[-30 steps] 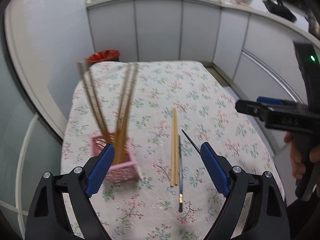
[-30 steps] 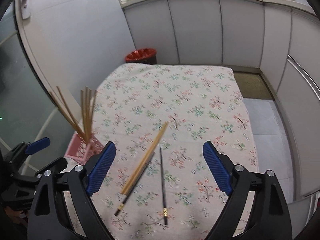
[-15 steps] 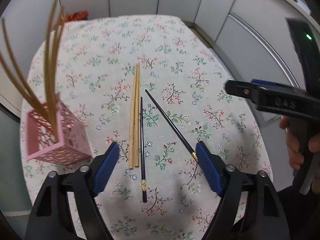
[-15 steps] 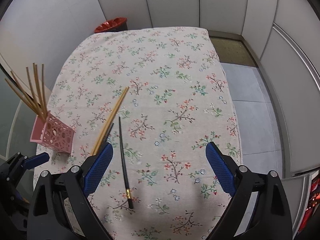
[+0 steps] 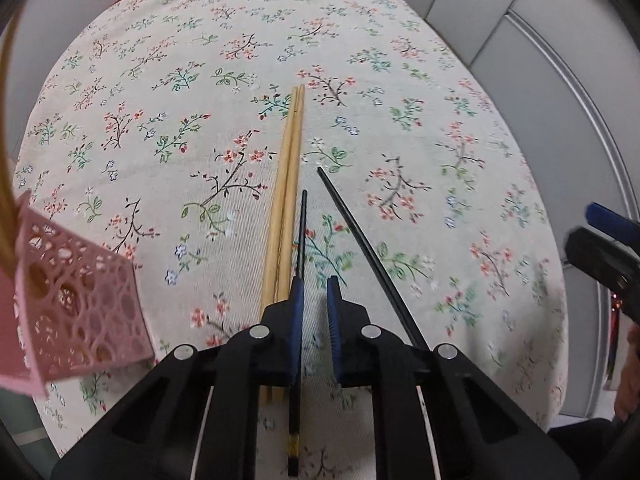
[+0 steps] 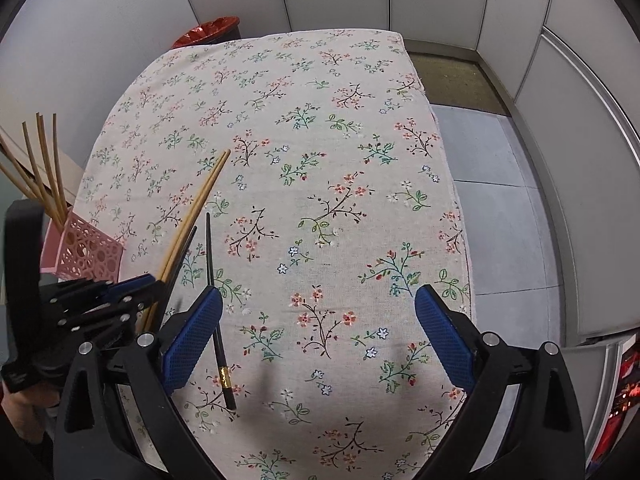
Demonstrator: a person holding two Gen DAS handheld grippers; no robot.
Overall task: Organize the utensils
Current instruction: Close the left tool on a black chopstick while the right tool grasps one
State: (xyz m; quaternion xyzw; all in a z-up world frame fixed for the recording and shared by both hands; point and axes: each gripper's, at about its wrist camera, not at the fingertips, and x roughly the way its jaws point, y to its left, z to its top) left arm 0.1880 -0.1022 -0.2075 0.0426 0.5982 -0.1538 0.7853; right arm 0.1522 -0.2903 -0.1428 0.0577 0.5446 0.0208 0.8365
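Your left tongs sit low over the counter, blue ribbed pads nearly together with a narrow gap; whether they pinch the black chopstick running under the left pad, you can't tell. Your right tongs hang wide apart above the floral cloth. Just beside: two pale wooden chopsticks lying side by side, then a second black chopstick angled away. Left, the pink lattice holder, square and perforated, has thin bamboo sticks fanning from it.

The left gripper hides the wooden chopsticks' near ends.
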